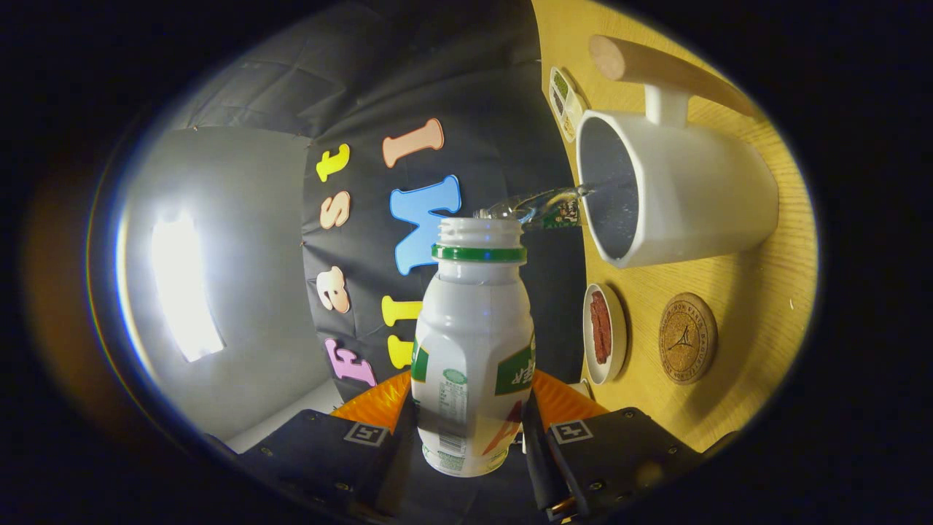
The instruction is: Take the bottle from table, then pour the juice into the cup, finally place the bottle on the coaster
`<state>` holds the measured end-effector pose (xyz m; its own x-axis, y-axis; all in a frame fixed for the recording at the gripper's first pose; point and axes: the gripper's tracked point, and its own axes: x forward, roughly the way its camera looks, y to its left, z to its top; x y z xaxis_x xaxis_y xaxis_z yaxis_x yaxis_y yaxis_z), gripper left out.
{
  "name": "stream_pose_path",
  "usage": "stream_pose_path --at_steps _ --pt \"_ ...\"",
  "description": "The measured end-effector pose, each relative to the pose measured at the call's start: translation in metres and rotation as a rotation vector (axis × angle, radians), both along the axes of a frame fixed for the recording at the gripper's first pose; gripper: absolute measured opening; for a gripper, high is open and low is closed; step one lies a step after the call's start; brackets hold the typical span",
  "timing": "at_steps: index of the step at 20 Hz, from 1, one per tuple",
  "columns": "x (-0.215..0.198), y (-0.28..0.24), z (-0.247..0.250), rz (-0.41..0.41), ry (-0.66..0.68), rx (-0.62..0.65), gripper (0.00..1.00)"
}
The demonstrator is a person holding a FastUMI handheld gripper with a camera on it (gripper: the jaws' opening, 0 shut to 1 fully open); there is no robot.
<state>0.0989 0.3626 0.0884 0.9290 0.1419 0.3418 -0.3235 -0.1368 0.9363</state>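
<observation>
Closest to us, our gripper (466,437) has its two fingers squeezed on the lower part of the bottle (472,343), one finger on each side. The bottle sits right between them, white with a green ring under its open top. The cap is off.

We have the whole gripper rolled over on its side, so the table (758,306) looks like a wall. That means the bottle is tipped for pouring. A thin stream of clear liquid (539,204) leaves the top and reaches into the white cup (692,197), just beyond the bottle. So we are in the pouring step now.

To do it well, we think we should keep our squeeze firm, since a tipped bottle can slip. We should keep the bottle's top just by the rim of the cup, so the stream lands inside. Tip slowly; a fast tip could make a splash. The cup has a wooden handle (670,69) sticking out, and we should not bump it.

Near the cup lie a small white dish (605,332) with something red in it, and the round cork coaster (687,337). When the pouring is done, we bring the bottle upright first, then carry it to the coaster. Farther off, past the cup, a small packet (565,102) lies on the table.
</observation>
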Motion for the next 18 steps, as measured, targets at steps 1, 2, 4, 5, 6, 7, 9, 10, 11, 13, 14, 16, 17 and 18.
stream_pose_path --at_steps 1,2,4,5,6,7,9,10,11,13,14,16,17,18 --pt "0.0 -0.0007 0.0009 -0.001 -0.001 0.0 0.66" --pt "-0.0001 -0.0002 0.0015 -0.002 -0.002 0.0 0.66" --pt "0.0005 -0.0011 -0.0002 -0.003 -0.001 0.004 0.66" --pt "0.0015 -0.0013 -0.0004 -0.003 -0.002 0.007 0.66" --pt "0.0021 -0.0018 -0.0015 -0.003 0.001 0.009 0.66" --pt "0.0026 -0.0027 -0.0012 -0.005 -0.001 0.011 0.66" --pt "0.0018 -0.0025 0.0022 -0.007 -0.007 0.012 0.66" --pt "0.0023 -0.0016 0.002 -0.008 -0.006 0.011 0.66" --pt "0.0032 -0.0022 0.0018 -0.006 -0.002 0.02 0.66" --pt "0.0024 -0.0041 0.0043 0.001 -0.004 0.05 0.66" --pt "0.0037 -0.0032 0.0044 0.0 -0.005 0.052 0.66" --pt "0.0047 -0.0043 0.0041 -0.006 -0.005 0.047 0.66" --pt "0.0046 -0.0047 0.0039 -0.006 -0.005 0.052 0.66" --pt "0.005 -0.0044 0.0051 -0.005 -0.007 0.058 0.66"
